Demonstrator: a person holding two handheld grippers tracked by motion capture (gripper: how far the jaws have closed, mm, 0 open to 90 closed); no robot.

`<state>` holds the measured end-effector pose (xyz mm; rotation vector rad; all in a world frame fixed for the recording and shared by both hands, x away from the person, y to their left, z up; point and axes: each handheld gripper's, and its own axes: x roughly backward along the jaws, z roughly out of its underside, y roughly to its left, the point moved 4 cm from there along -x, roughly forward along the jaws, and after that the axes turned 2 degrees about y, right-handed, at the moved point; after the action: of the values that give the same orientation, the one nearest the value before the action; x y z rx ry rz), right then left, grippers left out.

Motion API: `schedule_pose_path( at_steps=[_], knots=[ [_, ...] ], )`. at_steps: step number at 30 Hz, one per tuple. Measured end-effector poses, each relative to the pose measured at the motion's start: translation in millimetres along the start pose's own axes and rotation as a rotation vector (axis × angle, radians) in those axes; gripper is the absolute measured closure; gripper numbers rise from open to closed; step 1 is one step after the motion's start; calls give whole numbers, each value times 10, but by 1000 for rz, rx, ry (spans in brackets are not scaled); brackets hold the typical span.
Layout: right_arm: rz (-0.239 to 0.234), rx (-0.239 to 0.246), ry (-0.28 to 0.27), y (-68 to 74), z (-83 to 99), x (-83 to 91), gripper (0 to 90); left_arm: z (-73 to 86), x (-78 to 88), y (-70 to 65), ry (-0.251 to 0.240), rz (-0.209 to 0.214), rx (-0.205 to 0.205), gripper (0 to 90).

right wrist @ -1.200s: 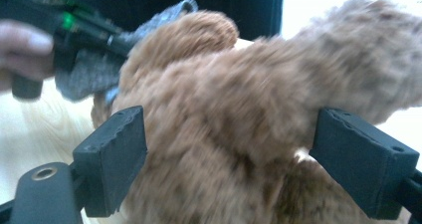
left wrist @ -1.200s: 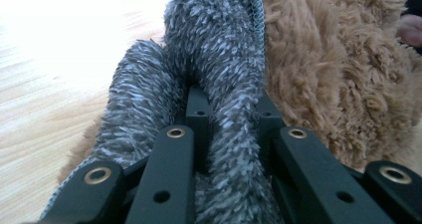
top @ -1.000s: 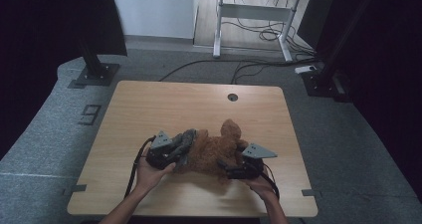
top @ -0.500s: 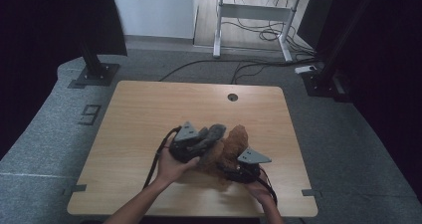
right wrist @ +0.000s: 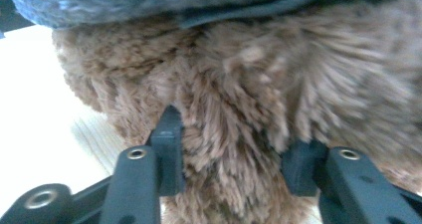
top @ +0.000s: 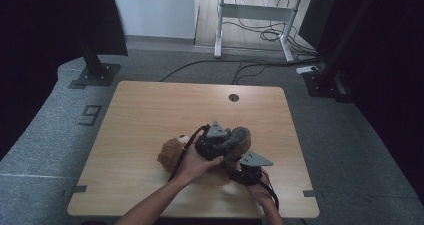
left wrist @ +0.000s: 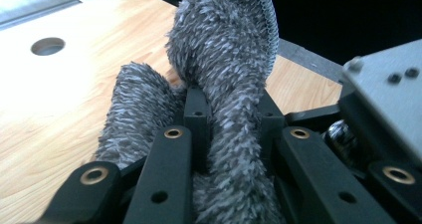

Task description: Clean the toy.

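**Grey cloth pinched, brown plush being gripped**

On my left, the left hand (top: 196, 166) comes in slantwise from the bottom edge, forearm angled up and rightward, and carries the left tool (left wrist: 226, 119) over the middle of the light wooden tabletop (top: 150, 110). Its jaws are pressed together on a fold of shaggy grey fabric (left wrist: 224, 59), which stands up between them and drapes over the near jaw. A second ago this hand sat lower and further left; it has since swung right across the fluffy brown plush toy (top: 171, 152), so the toy's rounded end now shows to the left of my wrist, lying on the tabletop near the front edge.

To the right, the right hand (top: 261, 192) sits low at the front edge and has barely shifted. The right tool (right wrist: 231, 159) points into the brown fur; its jaws have just been closing, with a tuft of the plush between them and the pads sunk into the pile on both sides.
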<state>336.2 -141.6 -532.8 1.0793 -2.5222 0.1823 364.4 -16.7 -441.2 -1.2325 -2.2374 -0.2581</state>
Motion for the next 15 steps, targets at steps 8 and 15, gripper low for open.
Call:
schedule_pose_path(
  at_steps=[8, 15],
  knots=[
    [16, -14, 0, 20, -29, -22, 563, 218, 405, 182, -36, -47, -6, 741],
    [31, -33, 5, -1, -29, -34, 564, 649, 979, 537, -89, -151, 57, 741]
  ],
)
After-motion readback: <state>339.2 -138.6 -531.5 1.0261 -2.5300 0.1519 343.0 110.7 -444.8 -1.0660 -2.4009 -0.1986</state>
